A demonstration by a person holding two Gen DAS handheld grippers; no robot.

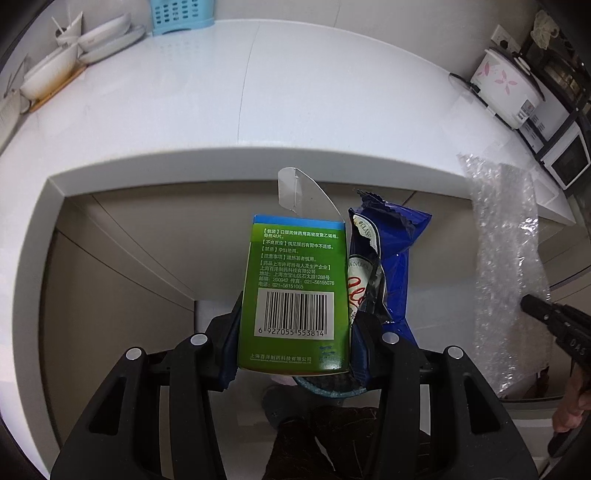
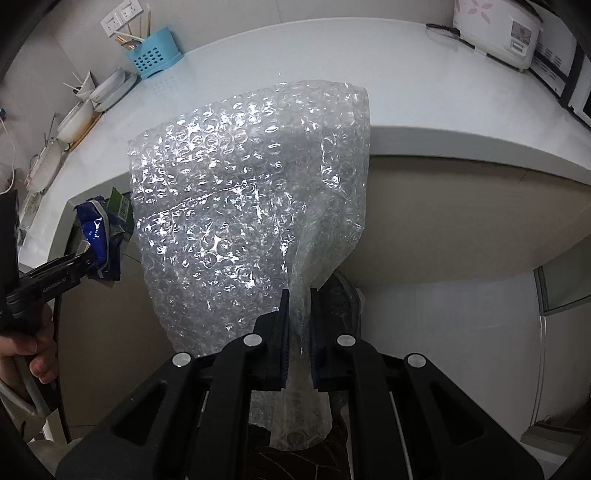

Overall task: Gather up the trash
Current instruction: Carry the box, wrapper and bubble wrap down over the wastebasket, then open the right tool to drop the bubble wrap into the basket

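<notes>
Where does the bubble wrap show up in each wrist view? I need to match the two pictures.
Left wrist view: the bubble wrap hangs at the right edge, its lower part pinched by the right hand-held gripper.
Right wrist view: it fills the centre, clamped in that same gripper.
Shared landmark: the blue basket at the back of the white counter.

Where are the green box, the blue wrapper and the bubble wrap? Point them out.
green box point(image 1: 293, 280), left wrist view, printed face above the barcode.
blue wrapper point(image 1: 397, 258), left wrist view, blue side panel.
bubble wrap point(image 2: 243, 206), right wrist view, middle of the sheet.
</notes>
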